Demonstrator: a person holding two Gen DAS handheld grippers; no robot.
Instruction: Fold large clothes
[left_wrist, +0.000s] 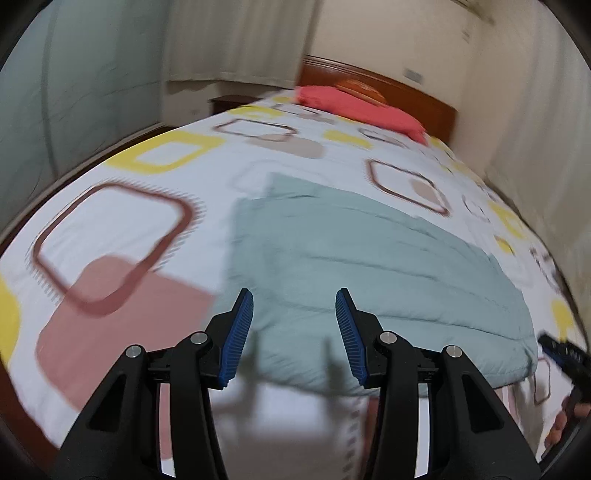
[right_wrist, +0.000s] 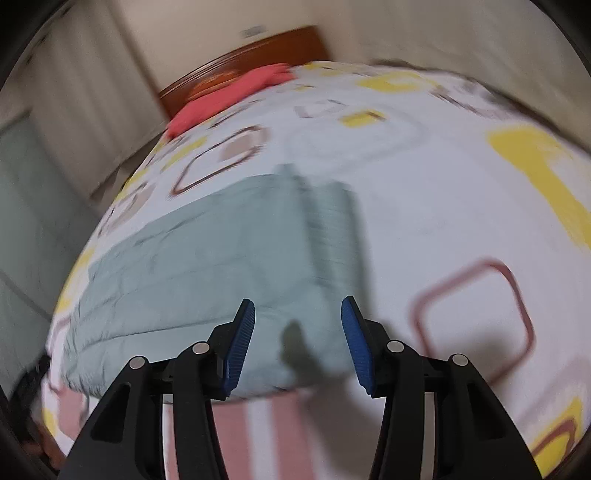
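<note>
Currently both tools hang empty over the bed's near edge: left gripper (left_wrist: 294, 334) and right gripper (right_wrist: 297, 341) each have jaws apart, likely staged for a corner grab. Pale green garment (left_wrist: 369, 266) lies flat on the patterned bedspread (left_wrist: 110, 229), already part-folded. Red pillow (left_wrist: 354, 107) sits by the headboard (left_wrist: 406, 92), clear of the work.

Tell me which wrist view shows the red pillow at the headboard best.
The left wrist view: the red fabric pillow lies nearly whole against the wooden headboard. The right wrist view shows it smaller and more smeared by blur.
</note>
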